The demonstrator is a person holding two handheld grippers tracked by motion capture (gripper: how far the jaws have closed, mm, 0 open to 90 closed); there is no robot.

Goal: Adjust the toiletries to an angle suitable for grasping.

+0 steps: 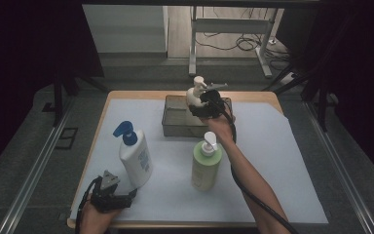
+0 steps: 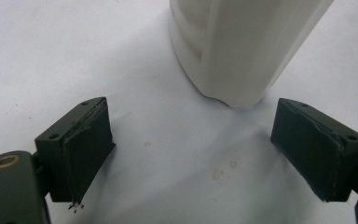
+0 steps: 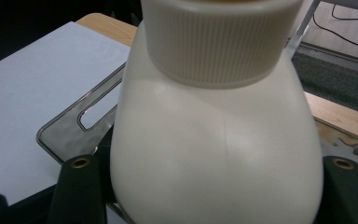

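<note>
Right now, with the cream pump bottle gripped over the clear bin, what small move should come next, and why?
Probably lower it a little further, straight down. The right gripper is shut on the cream pump bottle, which hangs upright above the clear bin, not yet resting in it, so opening now would likely drop it.

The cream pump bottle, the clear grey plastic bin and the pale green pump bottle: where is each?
Cream pump bottle point(image 3: 214, 154): right gripper view, its rounded shoulder.
Clear grey plastic bin point(image 1: 175, 115): high view, its left wall.
Pale green pump bottle point(image 1: 205, 170): high view, its body.
</note>
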